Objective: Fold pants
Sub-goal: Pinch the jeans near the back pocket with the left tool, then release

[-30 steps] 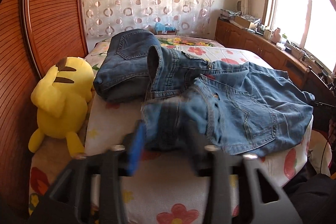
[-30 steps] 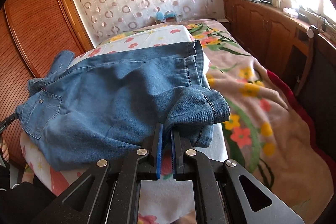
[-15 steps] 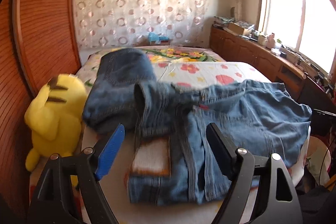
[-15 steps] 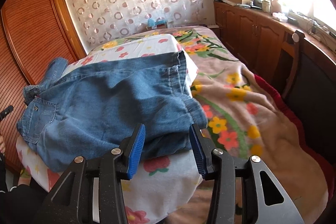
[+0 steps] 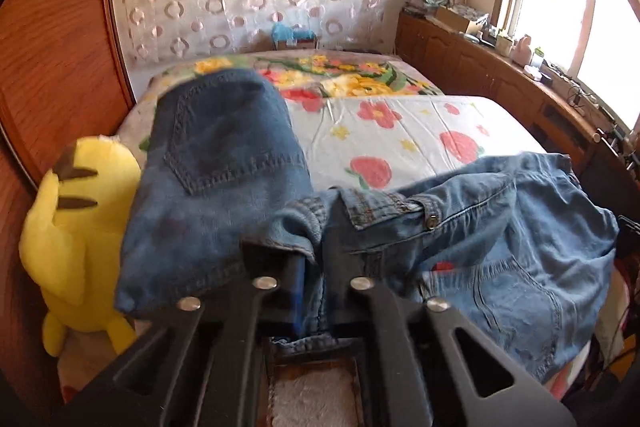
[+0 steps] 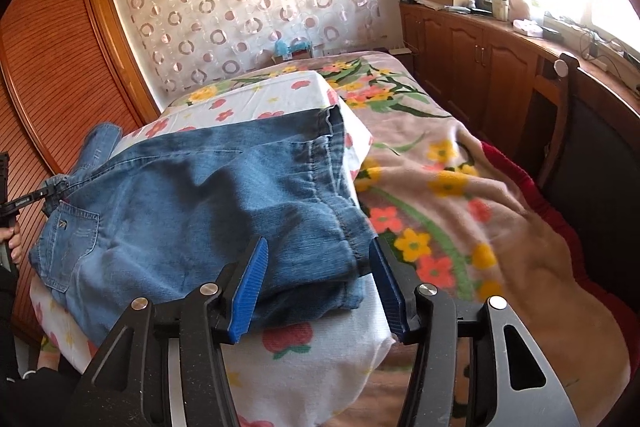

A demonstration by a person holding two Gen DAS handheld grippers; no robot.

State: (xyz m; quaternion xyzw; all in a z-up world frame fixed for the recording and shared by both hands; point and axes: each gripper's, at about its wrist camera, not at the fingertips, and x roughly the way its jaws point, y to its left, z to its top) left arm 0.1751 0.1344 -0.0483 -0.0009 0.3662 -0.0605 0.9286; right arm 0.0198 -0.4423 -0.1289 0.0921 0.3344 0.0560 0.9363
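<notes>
Light blue jeans (image 5: 500, 251) lie across a white flowered board (image 5: 400, 135) on the bed. My left gripper (image 5: 316, 291) is shut on the jeans' waistband and lifts it. In the right wrist view the same jeans (image 6: 192, 211) lie folded, their hem end facing me. My right gripper (image 6: 320, 291) is open, its blue pads on either side of the hem end, touching nothing I can see. The other gripper shows at that view's left edge.
A darker folded pair of jeans (image 5: 216, 179) lies at the left beside a yellow plush toy (image 5: 72, 251). A flowered blanket (image 6: 480, 219) covers the bed on the right. Wooden cabinets (image 6: 480, 67) and a chair (image 6: 568, 131) stand by the window.
My left gripper was open half a second ago and has shut on the waistband and raised it. My right gripper let go of the hem a second ago and stays open.
</notes>
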